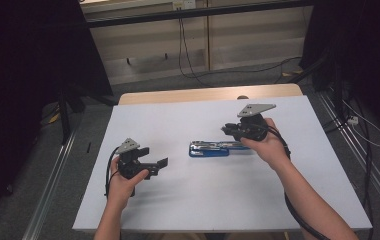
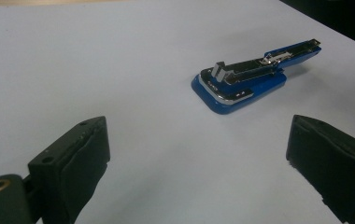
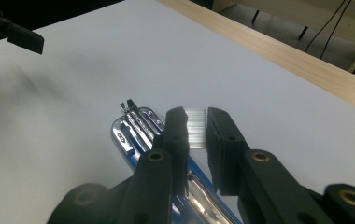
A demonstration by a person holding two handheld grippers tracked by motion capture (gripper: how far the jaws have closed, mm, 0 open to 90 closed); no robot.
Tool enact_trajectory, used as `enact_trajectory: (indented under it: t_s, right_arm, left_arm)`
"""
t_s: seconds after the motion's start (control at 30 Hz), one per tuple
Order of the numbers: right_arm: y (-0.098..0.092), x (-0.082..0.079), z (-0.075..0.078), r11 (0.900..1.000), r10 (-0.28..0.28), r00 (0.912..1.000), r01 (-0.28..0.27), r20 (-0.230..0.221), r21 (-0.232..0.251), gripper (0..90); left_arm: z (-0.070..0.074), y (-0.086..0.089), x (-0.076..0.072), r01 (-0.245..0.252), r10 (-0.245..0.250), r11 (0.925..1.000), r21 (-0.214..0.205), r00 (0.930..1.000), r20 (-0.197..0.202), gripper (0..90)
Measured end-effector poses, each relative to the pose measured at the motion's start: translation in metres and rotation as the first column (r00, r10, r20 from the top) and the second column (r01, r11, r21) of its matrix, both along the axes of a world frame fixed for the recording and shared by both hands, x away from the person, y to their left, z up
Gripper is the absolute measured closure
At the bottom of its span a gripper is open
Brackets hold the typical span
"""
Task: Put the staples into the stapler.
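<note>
The blue stapler [image 1: 209,148] lies open at the middle of the high view, its metal magazine showing on top. It rests on a white table [image 1: 178,210] with a wooden far edge; a grey floor and cables are behind. The right gripper [image 3: 196,128] has its jaws nearly closed on a strip of staples [image 3: 195,133] above the stapler. The left gripper [image 1: 162,162], lower left, is wide open and holds nothing.

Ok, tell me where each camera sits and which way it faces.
High view: above the person's side, looking forward and down on the table; both forearms, left gripper, right gripper.
Left gripper view: along its own open jaws toward the blue stapler.
Right gripper view: along its jaws, closed on a strip of staples, above the stapler.
Shared: the stapler shows in all three.
</note>
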State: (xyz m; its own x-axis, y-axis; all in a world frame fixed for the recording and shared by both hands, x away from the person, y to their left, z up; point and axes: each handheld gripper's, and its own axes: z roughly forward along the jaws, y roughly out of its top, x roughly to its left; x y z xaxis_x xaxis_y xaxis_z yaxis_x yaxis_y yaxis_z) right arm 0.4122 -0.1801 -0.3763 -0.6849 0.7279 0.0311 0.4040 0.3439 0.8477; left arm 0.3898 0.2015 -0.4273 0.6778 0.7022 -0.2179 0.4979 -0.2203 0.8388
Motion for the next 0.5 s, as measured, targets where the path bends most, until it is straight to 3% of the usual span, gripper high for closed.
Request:
enact_trajectory:
  t_s: [0.5]
  right_arm:
    - [0.008, 0.013, -0.004, 0.9987, 0.050, 0.9987, -0.050, -0.013, 0.013, 79.8]
  left_arm:
    - [0.000, 0.002, -0.001, 0.000, 0.000, 1.0000, 0.004, 1.0000, -0.003, 6.4]
